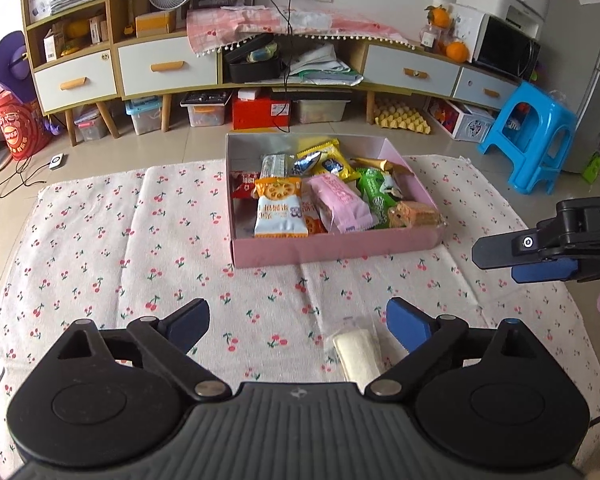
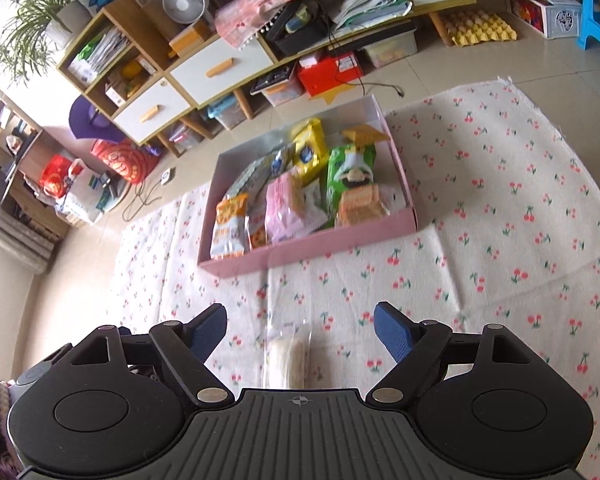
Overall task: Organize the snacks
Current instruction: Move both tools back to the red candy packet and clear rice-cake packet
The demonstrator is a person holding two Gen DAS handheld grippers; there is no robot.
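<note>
1. Left tool (image 1: 298,326) has its blue pads spread wide and grips nothing; its own black body cuts off the bottom of the view.
2. Under that tool lies a cherry-print cloth (image 1: 140,264) on the floor, its left and near edges lost behind the tool body.
3. Between the left tool's pads, nearer the right one, lies a pale wafer (image 1: 358,354) in clear wrap on the cloth; its near end is hidden by the tool body. From the right wrist the same wafer (image 2: 286,360) sits between the right tool's pads, blurred, its near end hidden too.
4. Further off, middle of the cloth, a shallow pink box (image 1: 332,246) holds a heap of snacks: an orange-and-white packet (image 1: 280,210) at the left front, a pink packet (image 1: 342,202) beside it, a green packet (image 1: 376,194) to the right, a clear-wrapped biscuit pack (image 1: 414,214) in the right front corner. Packets overlap, so those beneath show only in part, and the printing is too small to read.
5. Right tool (image 2: 300,330) also has its pads spread wide, empty. From the left wrist it (image 1: 540,258) enters at the right edge, side-on and cut off, with only part of one blue pad visible.
</note>
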